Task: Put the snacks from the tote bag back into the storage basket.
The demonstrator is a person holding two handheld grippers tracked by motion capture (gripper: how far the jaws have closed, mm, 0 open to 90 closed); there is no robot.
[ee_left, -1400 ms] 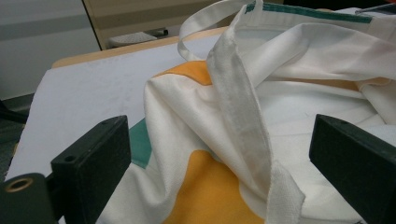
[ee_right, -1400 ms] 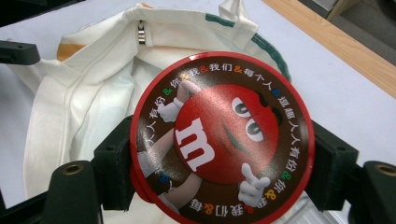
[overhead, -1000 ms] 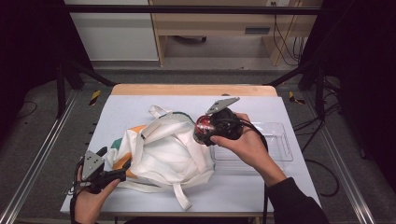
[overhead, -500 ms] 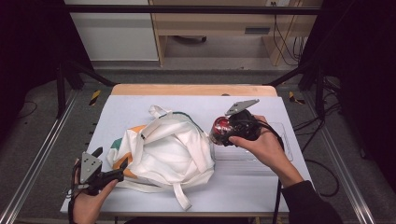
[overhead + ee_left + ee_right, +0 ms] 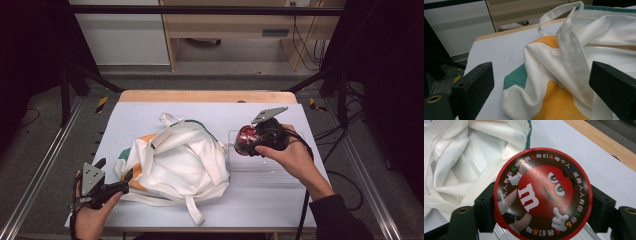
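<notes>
White bag (image 5: 175,160) with orange and green patches lies crumpled mid-table (image 5: 150,112), straps loose, one strap trailing toward near edge. Left gripper (image 5: 117,181) at bag's near-left corner, jaws apart, one either side of bag's edge. Right gripper (image 5: 245,141) grips round red tin (image 5: 246,140), held tilted over clear tray (image 5: 260,167) just right of bag. Grey plate (image 5: 269,114) on top of right gripper. Wooden strip along table's far edge.

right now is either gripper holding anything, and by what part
The right gripper clamps a round red candy tin by its opposite side edges. The left gripper is open, holding nothing, beside the tote bag.
</notes>
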